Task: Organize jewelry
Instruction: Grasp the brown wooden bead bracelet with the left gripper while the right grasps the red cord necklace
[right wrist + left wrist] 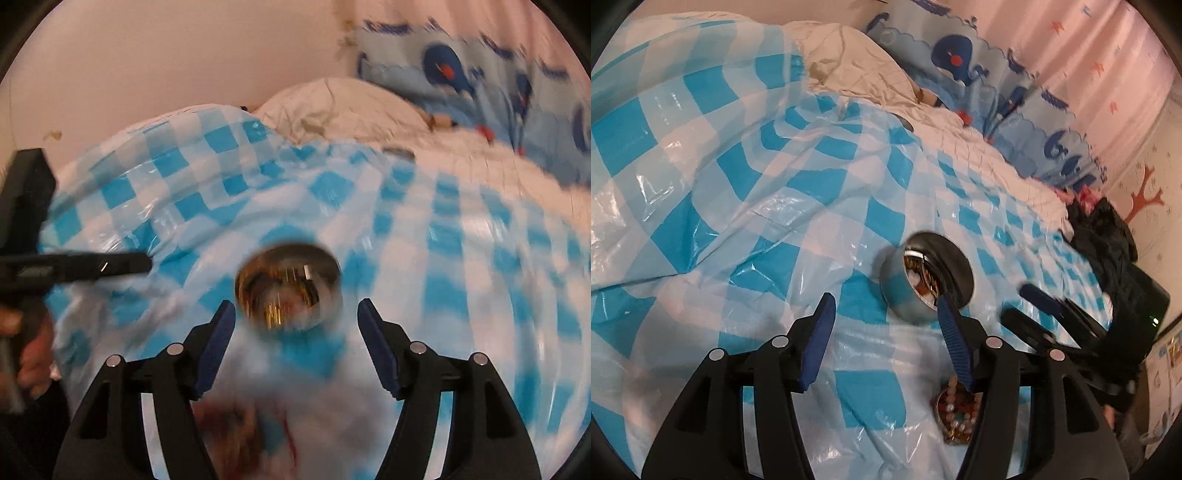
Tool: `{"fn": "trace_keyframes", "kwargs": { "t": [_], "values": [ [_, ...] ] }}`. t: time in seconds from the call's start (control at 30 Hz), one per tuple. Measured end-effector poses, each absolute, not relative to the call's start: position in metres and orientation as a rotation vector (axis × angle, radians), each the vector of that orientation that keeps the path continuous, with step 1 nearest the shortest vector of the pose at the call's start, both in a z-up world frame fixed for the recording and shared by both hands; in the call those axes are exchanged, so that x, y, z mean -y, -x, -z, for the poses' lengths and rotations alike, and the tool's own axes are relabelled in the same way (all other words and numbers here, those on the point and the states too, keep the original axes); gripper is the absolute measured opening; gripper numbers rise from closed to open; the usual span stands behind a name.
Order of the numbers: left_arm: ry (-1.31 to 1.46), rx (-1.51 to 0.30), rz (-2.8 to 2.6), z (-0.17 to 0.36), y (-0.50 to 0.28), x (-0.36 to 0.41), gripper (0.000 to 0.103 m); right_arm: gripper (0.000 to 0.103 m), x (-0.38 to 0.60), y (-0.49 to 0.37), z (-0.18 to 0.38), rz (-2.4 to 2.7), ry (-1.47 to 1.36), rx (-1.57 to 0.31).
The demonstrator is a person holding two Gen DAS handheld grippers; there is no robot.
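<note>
Left gripper (pixel 884 314) fingers spread wide, empty; right finger overlaps metal bowl (pixel 925 280) rim. Beaded jewelry (pixel 956 415) below it. Right gripper (pixel 295 314) wide apart, empty, bowl between tips, blurred. Checkered plastic sheet (pixel 738 184) over bed; whale curtain (pixel 960 59) behind.

One round metal tin (pixel 925 280) counted, jewelry inside. One beaded bracelet pile (pixel 956 413) seen on one checkered sheet (pixel 738 184). Two grippers counted: left gripper (pixel 886 343), right gripper (pixel 297 343).
</note>
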State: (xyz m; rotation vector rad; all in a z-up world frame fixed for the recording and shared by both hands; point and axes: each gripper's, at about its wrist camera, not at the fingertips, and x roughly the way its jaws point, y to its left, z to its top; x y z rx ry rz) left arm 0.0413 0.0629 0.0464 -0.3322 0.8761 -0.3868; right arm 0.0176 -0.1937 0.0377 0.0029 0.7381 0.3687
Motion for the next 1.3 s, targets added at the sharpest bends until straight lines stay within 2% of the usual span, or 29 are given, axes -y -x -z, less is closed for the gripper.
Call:
{"fn": "trace_keyframes", "kwargs": {
  "t": [0.03,0.13,0.23,0.6,0.73,0.8,0.83,0.87,0.97,1.3],
  "values": [
    [0.313,-0.881,0.393,-0.046,-0.039,-0.06,0.055,0.065,0.203,-0.006,-0.033,-0.375,-0.027,-0.764],
    [0.248,-0.914,0.424,-0.038,-0.03,-0.048,0.055,0.041,0.22,0.021,-0.01,-0.383,-0.065,-0.846],
    [0.228,-0.938,0.449,-0.029,-0.024,-0.039,0.055,0.031,0.222,0.028,0.005,-0.38,-0.075,-0.882],
    [0.168,-0.949,0.598,-0.011,-0.013,0.007,0.057,0.03,0.188,0.014,0.028,-0.351,0.081,-0.917],
    [0.118,-0.961,0.658,-0.004,-0.012,0.032,0.058,0.013,0.181,0.018,0.028,-0.368,0.147,-0.911],
    [0.083,-0.977,0.678,-0.001,-0.01,0.042,0.057,0.009,0.177,0.021,0.029,-0.373,0.185,-0.907],
    [0.071,-0.982,0.682,0.0,-0.009,0.044,0.055,0.007,0.176,0.022,0.029,-0.375,0.188,-0.907],
    [0.053,-0.984,0.675,0.002,-0.008,0.046,0.041,0.003,0.178,0.021,0.029,-0.375,0.179,-0.905],
    [0.061,-0.986,0.661,0.001,-0.011,0.04,0.006,0.002,0.191,0.017,0.026,-0.375,0.077,-0.905],
    [0.251,-0.915,0.722,-0.024,-0.016,0.01,0.006,0.002,0.232,0.01,0.001,-0.429,-0.285,-0.812]
  ]
}}
